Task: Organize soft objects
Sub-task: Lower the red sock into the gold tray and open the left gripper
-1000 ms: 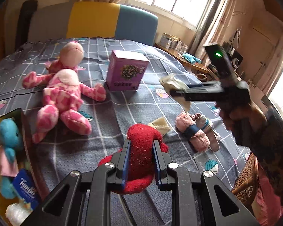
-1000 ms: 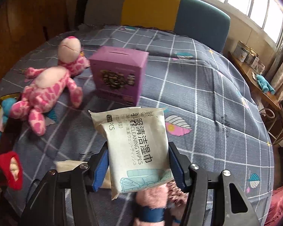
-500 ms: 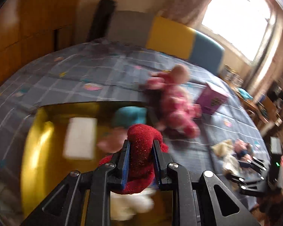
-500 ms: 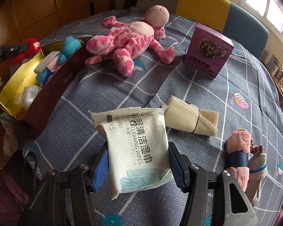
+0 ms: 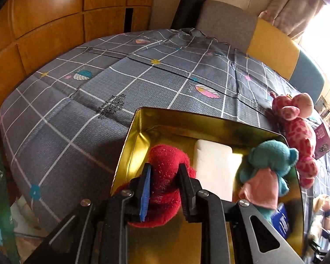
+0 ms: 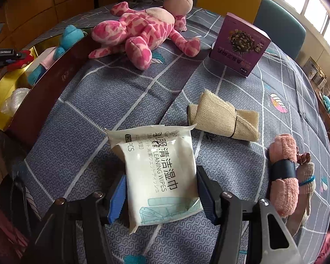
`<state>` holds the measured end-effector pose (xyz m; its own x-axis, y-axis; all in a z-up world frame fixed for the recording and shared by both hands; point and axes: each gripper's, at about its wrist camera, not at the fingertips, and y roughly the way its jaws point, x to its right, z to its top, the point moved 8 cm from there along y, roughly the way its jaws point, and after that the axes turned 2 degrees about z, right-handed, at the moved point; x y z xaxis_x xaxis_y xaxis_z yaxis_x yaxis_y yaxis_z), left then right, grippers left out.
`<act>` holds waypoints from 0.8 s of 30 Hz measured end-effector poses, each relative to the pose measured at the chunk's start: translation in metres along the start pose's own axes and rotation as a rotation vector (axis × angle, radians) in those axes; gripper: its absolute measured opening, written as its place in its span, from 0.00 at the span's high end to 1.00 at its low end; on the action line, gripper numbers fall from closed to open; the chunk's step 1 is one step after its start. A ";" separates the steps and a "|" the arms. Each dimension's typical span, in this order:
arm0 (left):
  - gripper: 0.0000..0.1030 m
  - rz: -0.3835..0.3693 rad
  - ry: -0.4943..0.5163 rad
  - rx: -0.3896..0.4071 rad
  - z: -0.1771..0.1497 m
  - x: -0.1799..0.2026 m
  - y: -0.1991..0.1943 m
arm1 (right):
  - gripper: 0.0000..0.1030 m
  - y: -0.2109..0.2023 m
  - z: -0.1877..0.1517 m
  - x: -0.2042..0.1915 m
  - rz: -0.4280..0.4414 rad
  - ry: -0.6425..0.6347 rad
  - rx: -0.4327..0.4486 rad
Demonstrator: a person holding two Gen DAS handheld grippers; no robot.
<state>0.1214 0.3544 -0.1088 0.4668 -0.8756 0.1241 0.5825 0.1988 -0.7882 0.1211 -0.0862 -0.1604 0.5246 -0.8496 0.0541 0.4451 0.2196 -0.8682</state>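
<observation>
My left gripper (image 5: 165,172) hangs inside the gold tin (image 5: 187,115). Its pads still press on a red plush toy (image 5: 167,158) while the jaws are opening slightly. A teal plush (image 5: 270,158) and a white block (image 5: 213,165) lie in the tin beside it. My right gripper (image 6: 161,189) is shut on a white pack of wet wipes (image 6: 162,171), held low over the grey checked bedspread (image 6: 112,101). Loose on the bed lie a pink spotted plush (image 6: 138,30), a beige cloth roll (image 6: 224,116) and pink rolled towels (image 6: 283,176).
A purple box (image 6: 239,46) stands upright at the back of the bed. The tin's dark outer wall (image 6: 50,83) runs along the left. A crumpled plastic bag (image 6: 13,101) lies in the tin. Wooden panels and a grey, yellow and teal headboard (image 5: 272,50) border the bed.
My left gripper has swung left with the red plush, from above the bedspread to inside the gold tin. My right gripper has carried the wipes down, closer to the bedspread.
</observation>
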 end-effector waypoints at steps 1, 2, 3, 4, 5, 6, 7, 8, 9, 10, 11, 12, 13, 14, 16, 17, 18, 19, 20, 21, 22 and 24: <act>0.74 0.001 0.002 -0.003 0.002 0.000 0.005 | 0.42 0.001 0.000 0.000 -0.003 0.001 -0.002; 0.72 -0.001 0.004 -0.010 0.004 0.001 0.011 | 0.42 0.001 0.000 0.000 -0.005 0.004 -0.003; 0.70 -0.008 -0.003 -0.020 0.007 0.001 0.013 | 0.42 0.001 0.000 0.000 -0.005 0.008 -0.003; 0.65 -0.011 -0.009 -0.012 0.011 0.000 0.015 | 0.42 0.001 0.000 0.001 -0.005 0.012 -0.002; 0.59 0.000 -0.007 -0.003 0.015 0.000 0.016 | 0.42 0.002 0.000 0.001 -0.006 0.014 -0.001; 0.57 0.008 -0.002 -0.004 0.017 0.000 0.017 | 0.42 0.002 0.000 0.001 -0.006 0.015 0.001; 0.56 -0.001 0.002 -0.010 0.018 0.002 0.018 | 0.42 0.002 0.000 0.001 -0.007 0.013 0.003; 0.56 0.000 0.003 -0.007 0.020 0.003 0.018 | 0.42 0.002 -0.001 0.001 -0.009 0.010 0.004; 0.56 0.011 0.005 -0.001 0.021 0.002 0.016 | 0.42 0.003 -0.001 0.001 -0.010 0.008 0.006; 0.56 0.012 0.008 0.005 0.021 0.003 0.013 | 0.41 0.003 -0.001 0.001 -0.012 0.004 0.007; 0.54 0.011 0.009 0.014 0.021 0.003 0.009 | 0.41 0.003 -0.001 0.000 -0.016 -0.002 0.006; 0.51 0.018 0.013 0.027 0.021 0.004 0.004 | 0.41 0.003 -0.002 0.000 -0.020 -0.006 0.008; 0.45 0.026 0.019 0.040 0.019 0.005 -0.002 | 0.41 0.003 -0.002 0.000 -0.025 -0.008 0.011; 0.38 0.026 0.022 0.056 0.017 0.007 -0.010 | 0.41 0.002 -0.002 0.000 -0.028 -0.007 0.015; 0.35 0.015 0.021 0.088 0.010 0.014 -0.026 | 0.41 0.001 -0.002 0.001 -0.029 0.000 0.024; 0.35 0.017 0.024 0.103 0.007 0.017 -0.033 | 0.41 0.001 -0.002 0.001 -0.028 0.006 0.029; 0.35 0.019 0.029 0.121 0.003 0.022 -0.042 | 0.41 0.000 -0.002 0.002 -0.027 0.011 0.034; 0.34 0.017 0.032 0.136 -0.001 0.027 -0.050 | 0.41 0.000 -0.002 0.002 -0.027 0.015 0.040; 0.33 0.011 0.041 0.147 -0.005 0.033 -0.057 | 0.41 -0.001 -0.003 0.002 -0.027 0.018 0.047; 0.31 0.007 0.058 0.158 -0.011 0.040 -0.064 | 0.41 -0.002 -0.003 0.002 -0.028 0.019 0.052; 0.30 0.011 0.074 0.172 -0.015 0.047 -0.071 | 0.41 -0.002 -0.003 0.003 -0.028 0.022 0.057; 0.30 0.000 0.101 0.188 -0.025 0.059 -0.083 | 0.41 -0.003 -0.004 0.003 -0.028 0.029 0.064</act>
<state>0.0843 0.2753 -0.0510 0.4030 -0.9135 0.0557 0.7010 0.2690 -0.6604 0.1177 -0.0914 -0.1594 0.4902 -0.8694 0.0626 0.5056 0.2251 -0.8329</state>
